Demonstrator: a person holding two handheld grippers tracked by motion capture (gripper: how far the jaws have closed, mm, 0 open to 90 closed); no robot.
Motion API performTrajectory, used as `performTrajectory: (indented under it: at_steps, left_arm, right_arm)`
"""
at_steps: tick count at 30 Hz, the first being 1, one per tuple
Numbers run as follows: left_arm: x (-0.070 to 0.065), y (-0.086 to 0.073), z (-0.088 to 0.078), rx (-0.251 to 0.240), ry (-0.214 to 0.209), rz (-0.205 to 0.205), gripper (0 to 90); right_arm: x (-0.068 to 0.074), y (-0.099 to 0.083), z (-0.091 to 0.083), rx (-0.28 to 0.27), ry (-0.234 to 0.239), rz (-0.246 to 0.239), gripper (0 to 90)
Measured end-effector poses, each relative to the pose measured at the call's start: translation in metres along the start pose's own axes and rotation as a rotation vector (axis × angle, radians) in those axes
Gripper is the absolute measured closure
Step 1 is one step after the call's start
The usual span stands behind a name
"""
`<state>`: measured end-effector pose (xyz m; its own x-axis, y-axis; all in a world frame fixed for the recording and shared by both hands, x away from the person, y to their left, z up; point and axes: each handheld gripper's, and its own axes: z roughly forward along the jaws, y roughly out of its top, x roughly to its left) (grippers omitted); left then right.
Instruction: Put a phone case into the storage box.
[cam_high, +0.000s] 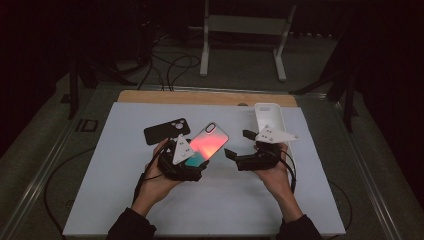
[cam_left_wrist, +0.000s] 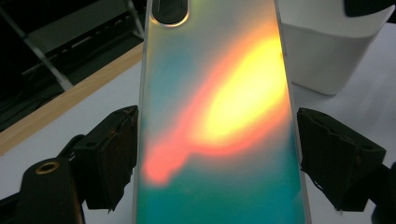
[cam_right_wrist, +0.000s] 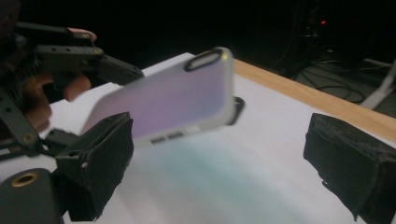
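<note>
High view: we see the left gripper (cam_high: 192, 159) holding an iridescent phone case (cam_high: 209, 142) by its lower end, lifted off the white table (cam_high: 120, 195) and tilted up toward the far side. The right gripper (cam_high: 239, 145) sits just beside it, empty. A black case (cam_high: 167, 131) and a white box (cam_high: 270, 120) lie beyond.

Left gripper view: pads (cam_left_wrist: 112, 156) press both long edges of the phone case (cam_left_wrist: 219, 116), jaws wide because the case is wide; we judge this grip steadies it for the other hand.

Right gripper view: jaws stand open, nothing between them; the phone case (cam_right_wrist: 173, 100) hangs ahead, apart from the left-hand pad (cam_right_wrist: 105, 163).
</note>
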<state>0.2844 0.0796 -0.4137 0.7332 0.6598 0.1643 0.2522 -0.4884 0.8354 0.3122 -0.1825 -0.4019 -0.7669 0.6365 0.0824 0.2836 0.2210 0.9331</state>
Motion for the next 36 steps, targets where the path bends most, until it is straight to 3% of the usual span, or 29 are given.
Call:
performTrajectory:
  at_steps: [3,8,11,16,18,20,21,27,30,32,36]
  left_arm:
    - [-0.003,0.001,0.000,-0.014,-0.009,0.004,16.9]
    - [-0.008,0.003,0.001,-0.027,-0.020,0.016,16.9]
    - [-0.011,0.004,0.002,-0.046,-0.036,0.014,16.9]
    - [-0.014,0.005,0.005,-0.048,-0.039,0.017,16.9]
    - [-0.015,0.005,0.006,-0.054,-0.041,0.012,16.9]
    - [-0.015,0.005,0.006,-0.054,-0.040,0.010,16.9]
    - [-0.016,0.005,0.008,-0.052,-0.046,0.004,16.9]
    - [-0.021,0.005,0.012,-0.041,-0.053,0.014,17.0]
    - [-0.021,0.005,0.014,-0.033,-0.050,0.015,17.0]
    - [-0.022,0.005,0.014,-0.023,-0.042,0.019,17.0]
    - [-0.026,0.005,0.017,0.006,0.005,0.034,16.4]
  right_arm:
    - [0.002,0.002,0.005,0.009,0.008,0.005,8.6]
    - [0.003,0.002,0.014,0.039,0.049,0.053,14.0]
    - [0.004,0.001,0.016,0.041,0.051,0.094,25.0]
    - [0.004,0.002,0.017,0.045,0.095,0.157,41.2]
    - [0.002,0.002,0.017,0.042,0.130,0.187,50.5]
    - [0.002,0.002,0.017,0.045,0.142,0.196,51.3]
    - [0.003,0.002,0.019,0.051,0.167,0.218,57.8]
    - [0.006,0.003,0.023,0.054,0.195,0.235,70.4]
    - [0.009,0.004,0.025,0.058,0.223,0.248,78.5]
    - [0.009,0.004,0.025,0.063,0.216,0.247,79.1]
    - [0.011,0.003,0.027,0.076,0.212,0.270,84.2]
